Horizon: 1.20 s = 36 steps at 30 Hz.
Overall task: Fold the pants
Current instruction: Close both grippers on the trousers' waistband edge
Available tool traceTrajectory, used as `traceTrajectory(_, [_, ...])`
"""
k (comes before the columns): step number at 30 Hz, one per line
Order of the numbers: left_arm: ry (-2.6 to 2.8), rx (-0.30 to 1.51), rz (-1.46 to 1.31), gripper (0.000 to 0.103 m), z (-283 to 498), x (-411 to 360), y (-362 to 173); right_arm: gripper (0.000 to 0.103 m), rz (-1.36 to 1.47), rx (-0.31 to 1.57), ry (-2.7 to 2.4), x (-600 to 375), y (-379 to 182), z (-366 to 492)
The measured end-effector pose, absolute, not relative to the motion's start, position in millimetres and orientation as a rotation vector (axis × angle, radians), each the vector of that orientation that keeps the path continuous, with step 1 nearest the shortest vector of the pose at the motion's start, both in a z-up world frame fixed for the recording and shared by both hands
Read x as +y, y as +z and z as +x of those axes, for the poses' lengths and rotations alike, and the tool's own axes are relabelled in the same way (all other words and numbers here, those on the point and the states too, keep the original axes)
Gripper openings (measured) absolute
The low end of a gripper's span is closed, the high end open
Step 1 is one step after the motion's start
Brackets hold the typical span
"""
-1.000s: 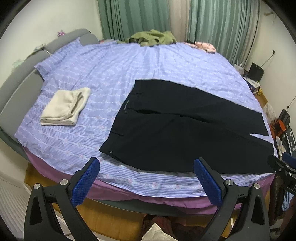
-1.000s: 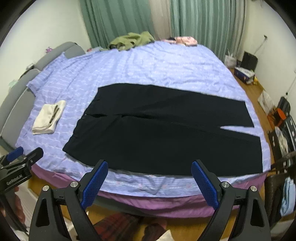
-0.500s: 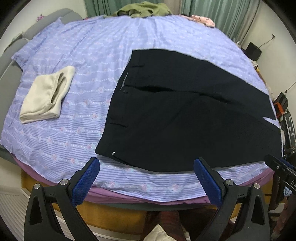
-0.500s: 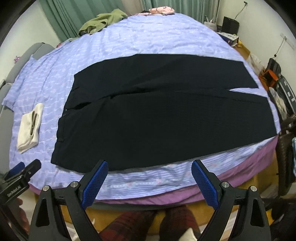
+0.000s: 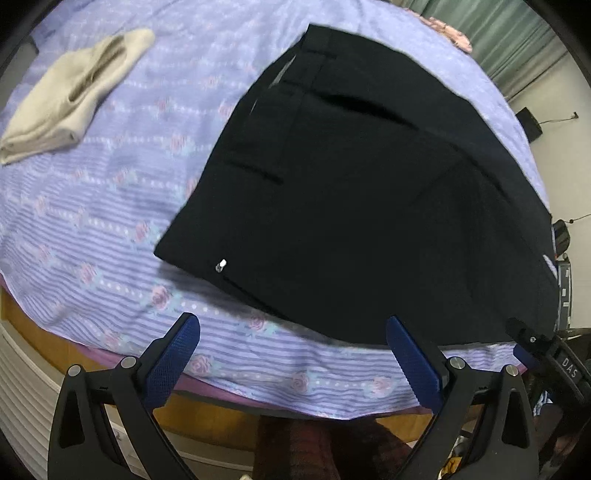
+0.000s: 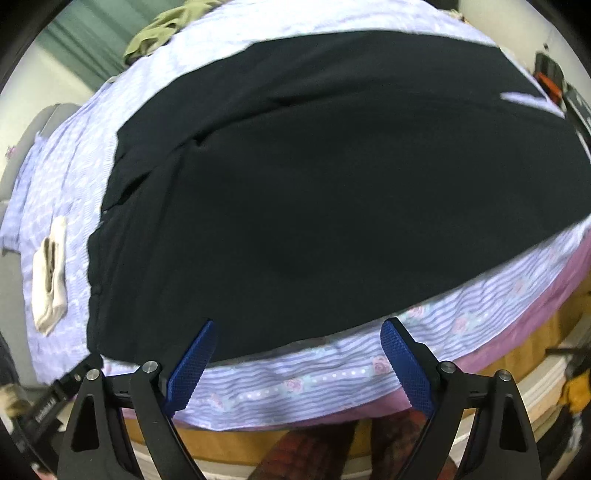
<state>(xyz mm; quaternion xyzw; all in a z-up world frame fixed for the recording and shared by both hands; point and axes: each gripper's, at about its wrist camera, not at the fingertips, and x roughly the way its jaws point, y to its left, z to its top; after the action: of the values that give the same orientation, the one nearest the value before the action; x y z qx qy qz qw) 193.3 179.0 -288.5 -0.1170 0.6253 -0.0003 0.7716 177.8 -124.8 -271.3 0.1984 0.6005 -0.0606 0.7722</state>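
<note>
Left claw (image 5: 291, 354): blue-padded fingers spread wide, nothing between them, hovering over the near bed edge just short of the pants' waist corner. Right claw (image 6: 295, 354): also spread, empty, over the near hem of the leg.

Black fabric trousers (image 5: 369, 192) lie flat on the bed, unfolded, waistband toward the left, legs running right. Both legs side by side with a slight split at the cuffs (image 6: 524, 98). Small white tag or button (image 5: 221, 264) near the lower waist corner; pocket slits visible. Fabric mostly smooth.

Lilac striped floral bedsheet (image 5: 110, 206) underneath. Folded cream garment (image 5: 66, 99) lies well apart, left of the waistband. Olive green clothing heap (image 6: 162, 29) at the far side of the bed.
</note>
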Motion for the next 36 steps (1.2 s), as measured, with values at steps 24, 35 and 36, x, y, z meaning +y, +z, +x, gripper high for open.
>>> traceTrajectory(24, [-0.103,1.380,-0.516,0.062,225,182,-322,0.064,0.577,1.249,-0.213,-157,-327,203])
traceTrajectory(35, [-0.107,1.263,-0.353,0.012,224,173,-275,0.016,0.545,1.198,-0.237,-167,-301,226])
traceTrajectory(36, [-0.106,1.260,-0.347,0.011,225,172,-273,0.014,0.551,1.197,-0.232,-170,-298,226])
